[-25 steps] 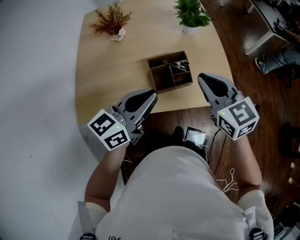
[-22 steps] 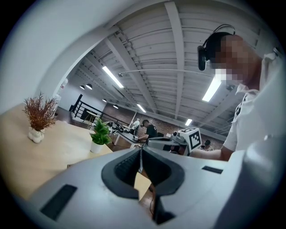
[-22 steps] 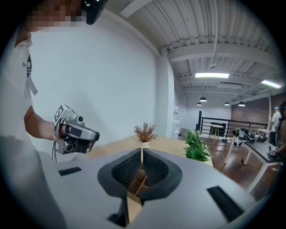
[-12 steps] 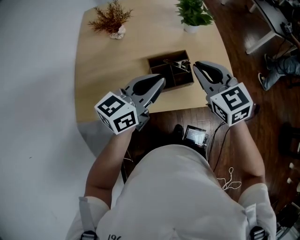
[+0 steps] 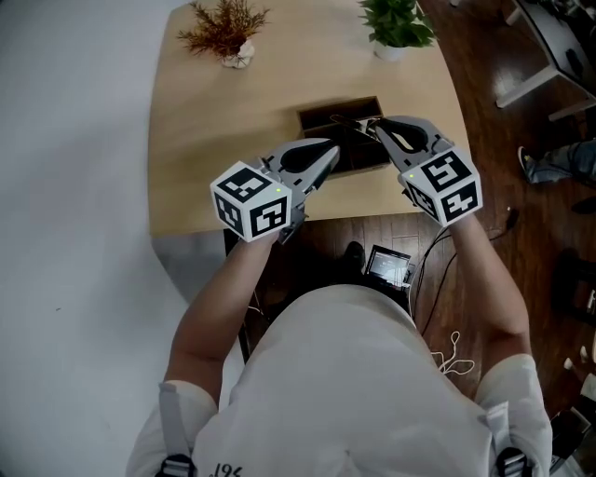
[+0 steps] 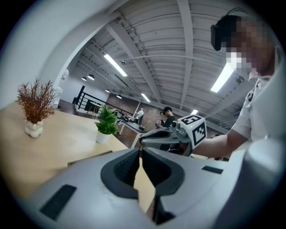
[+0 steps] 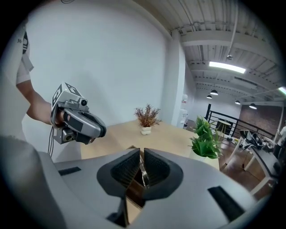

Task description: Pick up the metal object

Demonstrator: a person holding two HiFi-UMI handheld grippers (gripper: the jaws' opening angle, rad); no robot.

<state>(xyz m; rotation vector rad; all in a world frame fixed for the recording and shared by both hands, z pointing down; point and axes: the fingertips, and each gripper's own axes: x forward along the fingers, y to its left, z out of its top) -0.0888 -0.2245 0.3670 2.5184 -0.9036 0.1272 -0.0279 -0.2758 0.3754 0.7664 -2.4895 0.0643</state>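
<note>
A dark wooden compartment box (image 5: 315, 117) sits on the light wooden table (image 5: 214, 140), and thin metal objects (image 5: 346, 122) lie in its right part. My right gripper (image 5: 377, 127) hovers over the box's right side, jaws shut and empty. In the right gripper view its tips (image 7: 140, 152) meet, and a shiny sliver of metal (image 7: 143, 173) shows through the gap behind them. My left gripper (image 5: 330, 155) is shut and empty at the box's front left; its own view shows the tips (image 6: 140, 151) touching and the right gripper (image 6: 163, 138) beyond them.
A dried reddish plant (image 5: 226, 28) and a green potted plant (image 5: 396, 23) stand at the table's far edge. The table's near edge runs just under both marker cubes. A small screen (image 5: 386, 267) and cables lie on the dark floor below.
Both grippers have moved forward from the table's near edge to the box. The left came in from the left. Both have stayed shut.
</note>
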